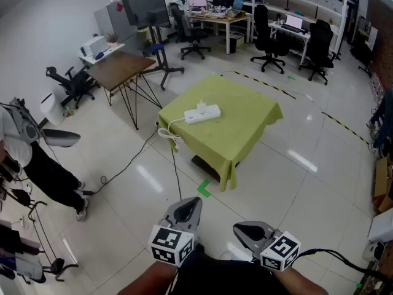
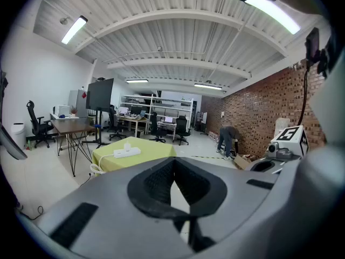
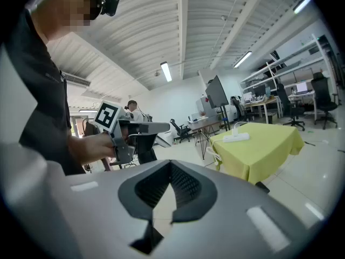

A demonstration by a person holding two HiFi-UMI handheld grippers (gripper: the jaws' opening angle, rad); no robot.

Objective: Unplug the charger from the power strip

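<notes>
Power strip (image 1: 202,113) lies flat on the green-covered counter (image 1: 239,125), a bit left of the counter's middle in the head view. Its long axis runs nearly across that view, the right end tipped slightly toward the far side. White charger (image 1: 202,106) sits plugged into the strip's top face near the middle and sticks straight up.

White cable (image 1: 171,134) leaves the strip's left end, bunches in a loose coil at the counter's near-left edge and hangs over the side. A dark cord goes on across the floor (image 1: 153,183).

Left gripper (image 1: 186,206) and right gripper (image 1: 250,231) are held low by the person's body at the bottom of the head view, side by side and not touching. Both point toward the counter, tipped a little downward. Strip and charger are well apart from both, ahead of them, with open floor between.

Left gripper view: jaws closed together, nothing between them. The strip (image 2: 127,151) shows above and left of the jaw tips, far off. Right gripper view: jaws closed together, nothing between them. The strip (image 3: 236,137) is up and to the right on the counter (image 3: 264,147).
</notes>
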